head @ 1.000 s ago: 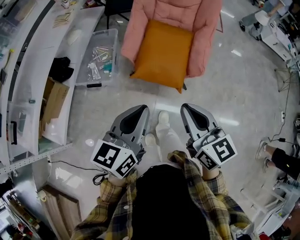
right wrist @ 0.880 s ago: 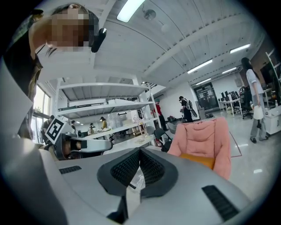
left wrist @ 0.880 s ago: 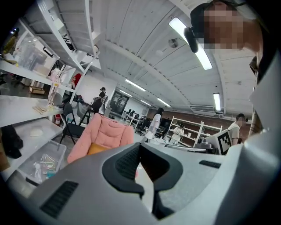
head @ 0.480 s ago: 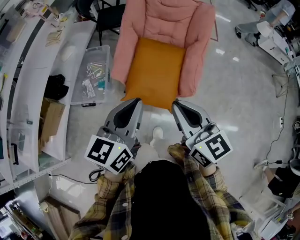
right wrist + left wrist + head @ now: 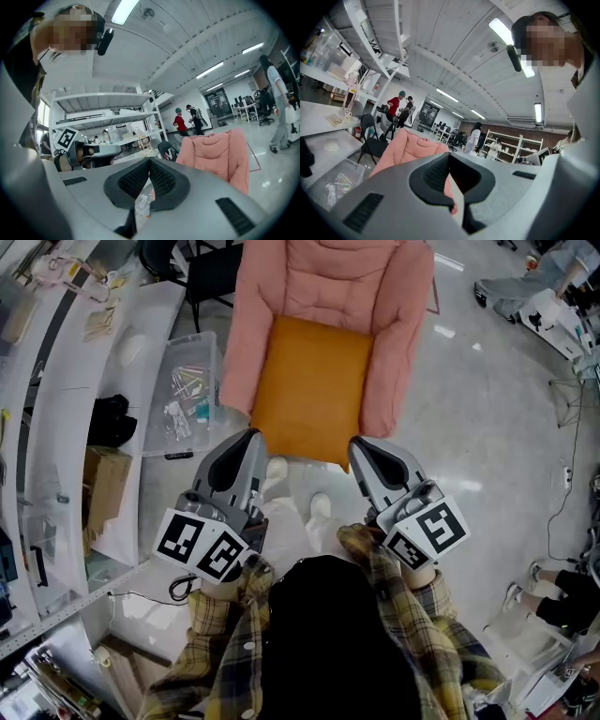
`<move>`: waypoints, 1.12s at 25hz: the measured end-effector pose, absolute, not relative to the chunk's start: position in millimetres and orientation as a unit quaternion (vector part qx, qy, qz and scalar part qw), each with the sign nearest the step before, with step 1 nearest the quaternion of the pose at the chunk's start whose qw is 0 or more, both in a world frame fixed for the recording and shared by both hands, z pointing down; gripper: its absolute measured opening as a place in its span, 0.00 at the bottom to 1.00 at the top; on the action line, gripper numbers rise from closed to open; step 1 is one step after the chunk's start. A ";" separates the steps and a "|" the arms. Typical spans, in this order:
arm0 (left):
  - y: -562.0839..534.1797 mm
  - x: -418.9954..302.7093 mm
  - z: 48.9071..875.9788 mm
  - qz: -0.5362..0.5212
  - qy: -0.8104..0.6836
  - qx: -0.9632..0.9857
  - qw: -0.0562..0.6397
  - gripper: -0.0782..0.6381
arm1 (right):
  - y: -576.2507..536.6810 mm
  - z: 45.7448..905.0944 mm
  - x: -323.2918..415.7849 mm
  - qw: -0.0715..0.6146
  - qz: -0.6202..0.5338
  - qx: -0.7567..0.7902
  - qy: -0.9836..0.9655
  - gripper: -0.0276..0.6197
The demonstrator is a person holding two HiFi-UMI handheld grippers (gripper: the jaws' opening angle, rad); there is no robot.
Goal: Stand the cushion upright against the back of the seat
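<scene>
**Chair** (image 5: 328,296): pink, padded, straight ahead of both claws, back farthest from you.

**Cushion** (image 5: 309,390): orange and square, lying flat on the seat, not yet upright. Its near edge hangs over the seat front, just ahead of and between your two claw tips. No view settles whether either tip touches it.

**Bin** (image 5: 187,381): clear, on the floor, out beyond the left claw's outer side.

**Left claw** (image 5: 246,442): jaws fully together, nothing between them, tip by the cushion's near left corner.

**Right claw** (image 5: 361,444): jaws fully together, empty, tip by the near right corner.

**Risks, as judged:**
- With both claws closed, pressing on will only shove the cushion, not take hold of it.
- The overhanging edge makes a nudge from below or the side likely to tip it to the floor.
- Soft filling: if you pinch one corner alone, it will probably fold. Stood too steeply, it may slump forward off the back.

**Views:**
- Only the head view shows the cushion and how it lies against both tips.
- In both gripper views, each claw's body hides the cushion. They show the closed jaws and the chair back beyond.
- The right gripper view alone catches the left claw's marker cube, off to its left.
</scene>
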State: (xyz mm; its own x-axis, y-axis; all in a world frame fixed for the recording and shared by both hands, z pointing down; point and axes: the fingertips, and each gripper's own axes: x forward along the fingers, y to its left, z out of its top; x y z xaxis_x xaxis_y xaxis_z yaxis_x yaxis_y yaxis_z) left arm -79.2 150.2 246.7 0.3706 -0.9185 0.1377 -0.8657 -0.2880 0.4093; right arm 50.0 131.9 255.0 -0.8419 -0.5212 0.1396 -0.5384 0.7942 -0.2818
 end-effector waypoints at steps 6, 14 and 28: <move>104.8 -125.0 255.1 -0.047 -0.542 0.811 0.217 0.12 | 99.0 263.3 18.4 0.030 0.159 0.315 -0.935 0.07; 34.3 -142.3 255.2 -0.014 -0.453 0.865 0.213 0.12 | 46.2 263.7 -22.1 0.024 0.157 0.388 -0.908 0.07; -8.8 -125.7 328.7 0.063 -0.369 0.892 0.254 0.12 | 16.4 327.7 7.5 0.111 0.166 0.496 -0.845 0.07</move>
State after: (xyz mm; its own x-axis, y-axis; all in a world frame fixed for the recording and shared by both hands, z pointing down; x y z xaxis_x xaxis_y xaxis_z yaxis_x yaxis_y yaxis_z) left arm -125.7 -8.8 328.7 0.7193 -0.6263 0.3006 -0.6906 -0.5979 0.4069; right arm 7.5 16.4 327.7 -0.4827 -0.8021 0.3516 -0.8755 0.4521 -0.1706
